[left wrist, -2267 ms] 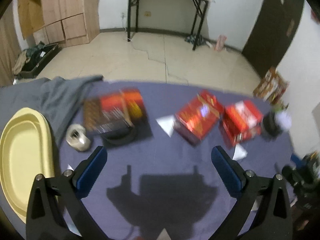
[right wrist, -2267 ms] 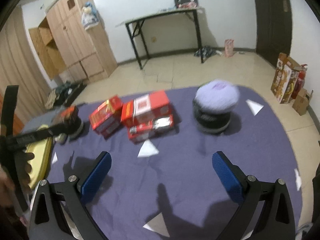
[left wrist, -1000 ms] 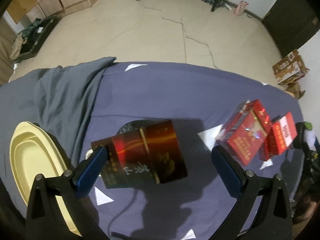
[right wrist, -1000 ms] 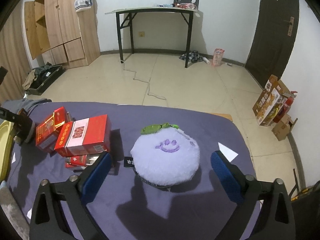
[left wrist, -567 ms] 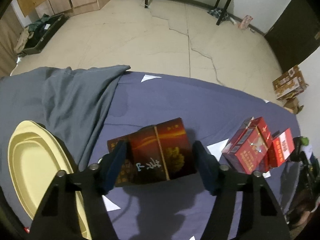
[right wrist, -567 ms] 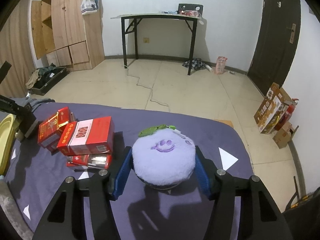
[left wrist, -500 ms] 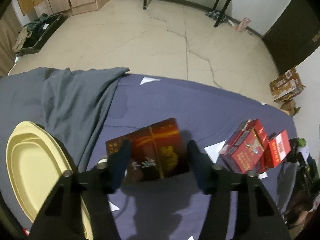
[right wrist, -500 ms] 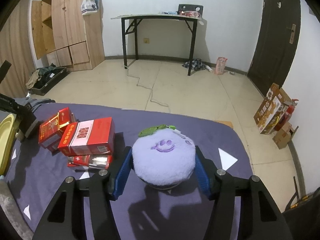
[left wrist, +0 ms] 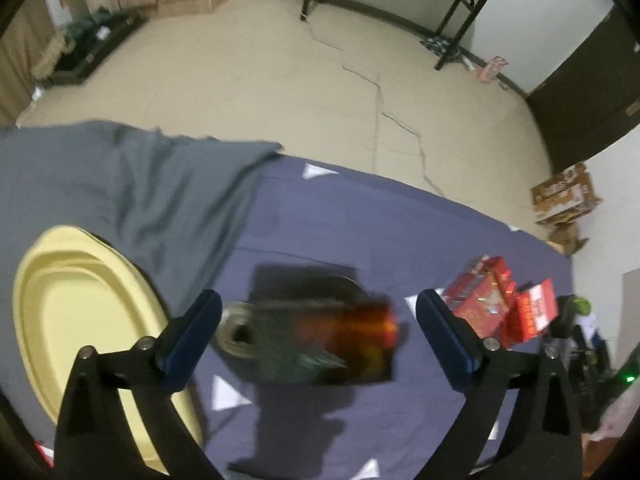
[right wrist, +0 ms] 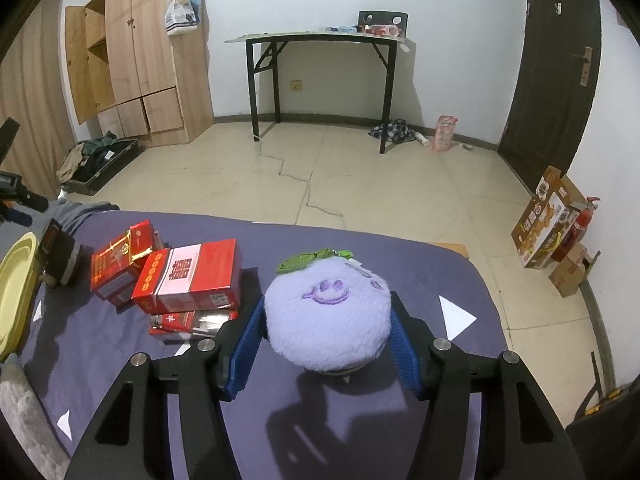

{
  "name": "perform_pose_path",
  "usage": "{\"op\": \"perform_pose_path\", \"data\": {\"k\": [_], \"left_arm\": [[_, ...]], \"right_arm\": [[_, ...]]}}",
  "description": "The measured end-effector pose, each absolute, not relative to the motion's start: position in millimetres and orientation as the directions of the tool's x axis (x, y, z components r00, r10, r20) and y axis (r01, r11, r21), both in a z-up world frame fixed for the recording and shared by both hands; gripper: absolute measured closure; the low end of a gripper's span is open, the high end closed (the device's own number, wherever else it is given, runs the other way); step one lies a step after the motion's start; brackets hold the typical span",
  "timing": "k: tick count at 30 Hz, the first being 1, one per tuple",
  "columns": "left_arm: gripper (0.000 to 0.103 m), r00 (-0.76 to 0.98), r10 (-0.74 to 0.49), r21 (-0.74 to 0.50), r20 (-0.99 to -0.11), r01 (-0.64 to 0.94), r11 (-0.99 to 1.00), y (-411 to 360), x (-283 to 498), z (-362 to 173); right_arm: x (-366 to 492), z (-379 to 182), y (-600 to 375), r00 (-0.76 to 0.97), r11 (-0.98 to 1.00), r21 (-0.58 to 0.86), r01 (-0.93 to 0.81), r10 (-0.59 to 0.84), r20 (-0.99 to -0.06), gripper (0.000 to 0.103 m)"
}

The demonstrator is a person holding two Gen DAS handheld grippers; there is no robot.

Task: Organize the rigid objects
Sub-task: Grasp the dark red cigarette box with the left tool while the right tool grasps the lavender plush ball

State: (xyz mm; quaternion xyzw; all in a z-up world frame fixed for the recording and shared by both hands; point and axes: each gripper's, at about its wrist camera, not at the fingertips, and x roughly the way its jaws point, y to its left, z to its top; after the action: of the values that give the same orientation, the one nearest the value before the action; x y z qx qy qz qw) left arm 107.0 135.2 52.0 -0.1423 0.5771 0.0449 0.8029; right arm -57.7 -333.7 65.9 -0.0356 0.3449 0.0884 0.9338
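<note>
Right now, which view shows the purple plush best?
The right wrist view: the plush sits centred and sharp, smiley face and green leaf visible, with the right tongs shut on its sides. The left wrist view shows only a green scrap of it at the far right edge, behind the red boxes.

a red double-happiness character (囍) shows on the white-banded red box (right wrist: 188, 278); other print is illegible.

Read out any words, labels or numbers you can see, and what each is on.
"囍", seemingly, on the white panel of the red and white box.
Red and gold box: print too small.
Dark box: blurred, unreadable.
Purple plush: stitched smile only, no text.
Floor carton: too small.
</note>
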Motion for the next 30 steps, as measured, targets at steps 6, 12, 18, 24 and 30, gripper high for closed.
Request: {"op": "perform_pose_path", "data": {"k": [6, 12, 18, 24, 30], "left_arm": [[0.000, 0.273, -0.066, -0.122, -0.960, -0.197, 0.973, 127.6, 99.2, 42.3], [0.000, 0.243, -0.079, -0.117, -0.967, -0.148, 0.982, 95.1, 94.0, 31.8], [0.000, 0.215, -0.037, -0.067, -0.976, -0.133, 0.989, 75.1, 105.7, 22.1], [0.002, 0.210, 0.007, -0.017, -0.978, -0.114, 0.993, 63.3, 110.3, 11.8], [0.050, 0.264, -0.061, -0.106, -0.963, -0.159, 0.981, 82.3, 106.9, 30.0]], "right_arm": [[-58.2, 67.2, -334.3, 0.748, 0.982, 0.000, -0.190, 0.145, -0.648, 0.045], [-58.5, 65.4, -332.3, 0.745, 0.981, -0.005, -0.194, 0.144, -0.651, 0.045], [-58.6, 61.8, -331.4, 0.744, 0.981, -0.006, -0.193, 0.142, -0.653, 0.045], [-60.7, 61.3, -333.6, 0.757, 0.984, 0.000, -0.179, 0.138, -0.639, 0.045], [-73.3, 77.8, -339.1, 0.782, 0.987, 0.010, -0.159, 0.132, -0.609, 0.045]]}}
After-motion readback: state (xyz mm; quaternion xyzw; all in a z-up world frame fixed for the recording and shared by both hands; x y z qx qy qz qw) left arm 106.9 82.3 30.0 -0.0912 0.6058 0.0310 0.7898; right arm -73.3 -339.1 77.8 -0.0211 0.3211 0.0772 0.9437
